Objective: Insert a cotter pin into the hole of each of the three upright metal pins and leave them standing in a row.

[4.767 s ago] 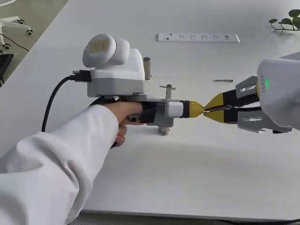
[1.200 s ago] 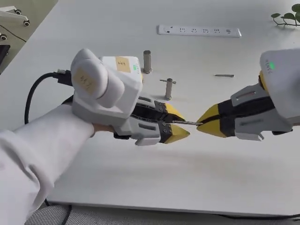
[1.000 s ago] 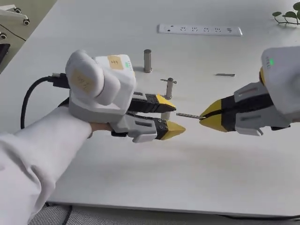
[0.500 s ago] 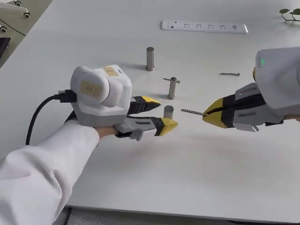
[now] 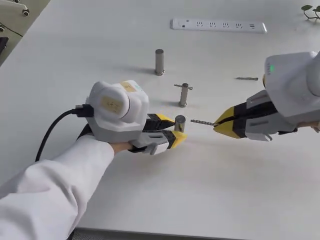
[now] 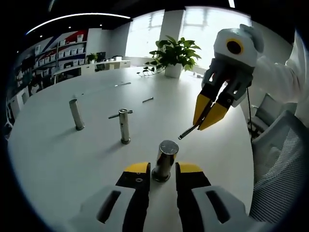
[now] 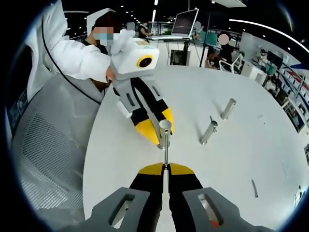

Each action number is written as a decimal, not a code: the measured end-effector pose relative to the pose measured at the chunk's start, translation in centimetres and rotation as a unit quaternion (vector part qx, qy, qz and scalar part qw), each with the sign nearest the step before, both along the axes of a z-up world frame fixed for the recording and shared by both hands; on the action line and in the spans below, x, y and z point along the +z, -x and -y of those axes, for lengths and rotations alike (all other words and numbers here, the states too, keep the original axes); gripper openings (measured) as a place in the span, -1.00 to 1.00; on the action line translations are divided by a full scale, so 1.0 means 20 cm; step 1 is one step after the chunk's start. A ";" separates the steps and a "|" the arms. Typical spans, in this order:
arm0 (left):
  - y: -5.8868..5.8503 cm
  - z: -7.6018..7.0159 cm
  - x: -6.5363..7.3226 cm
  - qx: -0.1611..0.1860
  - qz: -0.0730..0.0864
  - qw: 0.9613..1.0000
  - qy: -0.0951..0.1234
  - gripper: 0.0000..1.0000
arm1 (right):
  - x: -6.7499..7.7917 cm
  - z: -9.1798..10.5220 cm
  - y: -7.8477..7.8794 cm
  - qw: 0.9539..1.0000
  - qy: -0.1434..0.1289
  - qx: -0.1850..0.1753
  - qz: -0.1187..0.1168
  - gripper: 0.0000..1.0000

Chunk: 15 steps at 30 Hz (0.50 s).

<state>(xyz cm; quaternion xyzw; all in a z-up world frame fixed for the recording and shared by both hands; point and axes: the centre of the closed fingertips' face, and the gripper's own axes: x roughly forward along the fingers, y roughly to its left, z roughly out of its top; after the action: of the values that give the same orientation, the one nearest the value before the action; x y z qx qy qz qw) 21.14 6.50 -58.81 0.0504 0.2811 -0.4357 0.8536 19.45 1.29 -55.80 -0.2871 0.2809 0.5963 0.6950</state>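
On the white workbench (image 5: 150,200) of a bright office, the nearest metal pin (image 5: 180,121) was flanked by the jaws of the left gripper (image 5: 177,128); actual contact could not be judged. A cotter pin (image 5: 201,121), clenched in the right gripper (image 5: 218,123), was aimed at its head, just short.

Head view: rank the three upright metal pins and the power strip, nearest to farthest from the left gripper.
1. Front pin, between the left gripper's jaws.
2. Middle pin, just behind the front one.
3. Far pin, back-left.
4. Power strip, far table edge.
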 end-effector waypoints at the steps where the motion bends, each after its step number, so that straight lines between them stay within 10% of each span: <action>1: 0.00 0.00 0.00 0.003 -0.002 1.000 0.000 -0.67 | 0.00 0.00 0.00 1.000 0.000 0.001 -0.001 -1.00; 15: 0.01 -0.01 0.00 0.009 0.018 1.000 0.008 -0.76 | 0.00 -0.04 -0.01 1.000 -0.001 0.021 -0.004 -1.00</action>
<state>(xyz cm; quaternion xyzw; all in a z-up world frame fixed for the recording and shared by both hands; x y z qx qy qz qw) 20.94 6.60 -58.89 0.0490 0.2626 -0.4291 0.8629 19.65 2.16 -55.86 -0.2900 0.2766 0.6126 0.6813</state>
